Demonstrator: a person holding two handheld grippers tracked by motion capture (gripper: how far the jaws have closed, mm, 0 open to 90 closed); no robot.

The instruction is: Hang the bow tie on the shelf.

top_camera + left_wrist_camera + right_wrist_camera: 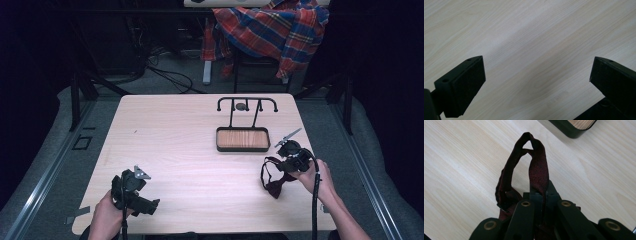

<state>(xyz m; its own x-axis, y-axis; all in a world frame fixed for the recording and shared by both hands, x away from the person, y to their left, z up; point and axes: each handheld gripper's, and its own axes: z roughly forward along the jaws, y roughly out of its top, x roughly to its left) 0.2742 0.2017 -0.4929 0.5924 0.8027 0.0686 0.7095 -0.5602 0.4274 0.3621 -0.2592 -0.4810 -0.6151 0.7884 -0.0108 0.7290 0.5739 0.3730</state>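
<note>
A dark red bow tie [274, 185] with a strap loop hangs from my right gripper [286, 165] at the table's right side, just above the tabletop. In the right gripper view the jaws are shut on the bow tie's strap [539, 173], which loops up past them. My left gripper [131, 192] rests near the front left edge of the table, held in a hand. Its jaws stand wide apart in the left gripper view, with bare wood between the fingertips [470, 82].
A black stand with a wooden tray base [243, 139] and a curved top bar sits at the table's far middle. A plaid shirt [272, 27] lies over a chair beyond the table. Light wood tabletop [175, 150] spreads between the two hands.
</note>
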